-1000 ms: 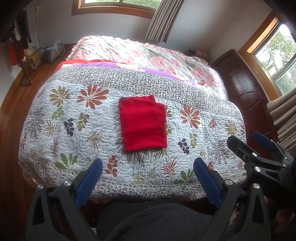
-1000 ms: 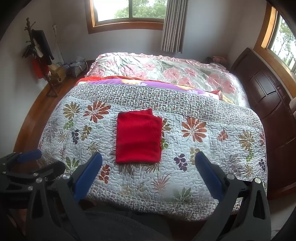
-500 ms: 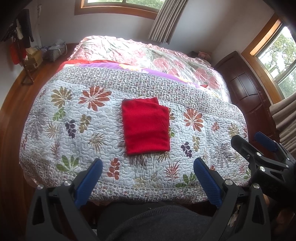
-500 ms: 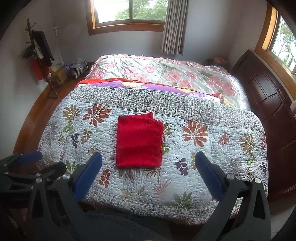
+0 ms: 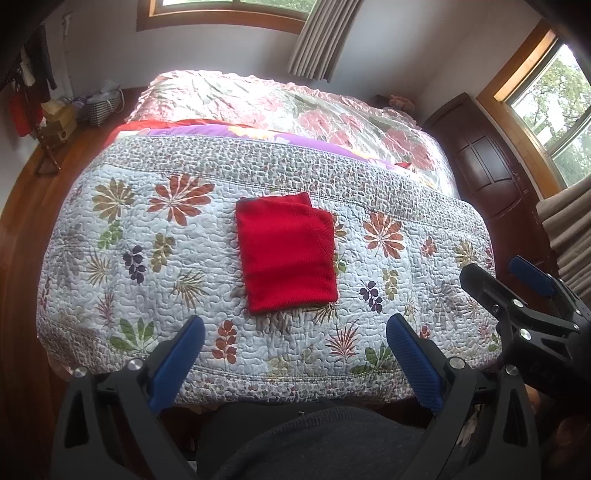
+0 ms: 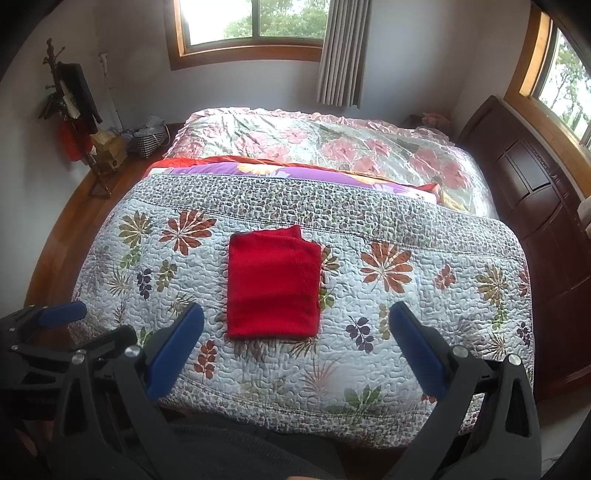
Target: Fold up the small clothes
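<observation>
Red garment (image 5: 288, 254): lying folded into a neat rectangle on the floral quilt (image 5: 147, 266), roughly mid-bed, one folded layer peeking out at its far edge; nothing touching it.
Left tool (image 5: 295, 354): hovering near the foot edge of the quilt, blue pads (image 5: 177, 363) standing wide apart, gripping nothing.
Right tool (image 6: 295, 339): also hanging short of the garment, pads (image 6: 415, 347) spread wide, carrying nothing.
Containers: a striped basket (image 6: 149, 138) sitting on the floor by the far left bed corner, holding bunched grey stuff – contents too small to make out.
Left view only: showing the right tool (image 5: 517, 295) off to its right side, plus a folded beige curtain at the right edge.
Right view only: showing the left tool (image 6: 48, 325) low at its left, the full window (image 6: 251, 26) with trees, and a coat stand (image 6: 70, 99) with dark items hanging.
Both views: dark clothing of the person showing along the bottom – dark wooden headboard (image 6: 535, 206) running along the right side of the bed.
</observation>
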### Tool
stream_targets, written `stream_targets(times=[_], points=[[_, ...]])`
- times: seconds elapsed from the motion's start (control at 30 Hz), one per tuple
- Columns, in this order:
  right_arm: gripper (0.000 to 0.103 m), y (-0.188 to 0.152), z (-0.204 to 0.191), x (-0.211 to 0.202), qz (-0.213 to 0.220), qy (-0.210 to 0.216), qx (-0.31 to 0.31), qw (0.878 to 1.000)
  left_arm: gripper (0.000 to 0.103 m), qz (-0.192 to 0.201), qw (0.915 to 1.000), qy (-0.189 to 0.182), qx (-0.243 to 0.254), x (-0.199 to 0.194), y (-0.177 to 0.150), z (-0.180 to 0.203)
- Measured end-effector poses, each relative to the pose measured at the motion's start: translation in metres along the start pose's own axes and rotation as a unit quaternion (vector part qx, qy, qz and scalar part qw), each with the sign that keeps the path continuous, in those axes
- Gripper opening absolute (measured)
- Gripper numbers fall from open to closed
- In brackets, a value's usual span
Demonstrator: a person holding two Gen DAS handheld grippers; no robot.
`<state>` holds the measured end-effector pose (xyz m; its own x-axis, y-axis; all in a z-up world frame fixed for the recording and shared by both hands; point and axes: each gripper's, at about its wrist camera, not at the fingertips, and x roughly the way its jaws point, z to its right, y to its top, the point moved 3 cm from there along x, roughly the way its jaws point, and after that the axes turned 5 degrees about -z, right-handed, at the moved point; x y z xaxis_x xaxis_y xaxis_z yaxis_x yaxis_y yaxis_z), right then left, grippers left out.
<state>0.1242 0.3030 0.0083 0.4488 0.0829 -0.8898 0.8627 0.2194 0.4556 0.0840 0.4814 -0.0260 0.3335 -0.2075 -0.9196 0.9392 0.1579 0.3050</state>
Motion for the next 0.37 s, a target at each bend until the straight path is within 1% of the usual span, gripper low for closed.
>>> stream_targets(times=[0.37], points=[[0.100, 0.0028, -0.0023, 0.0044, -0.007, -0.005, 0.012, 1.000, 0.099, -0.005, 0.9999, 0.002, 0.009, 0.0036, 0.0067, -0.0034]])
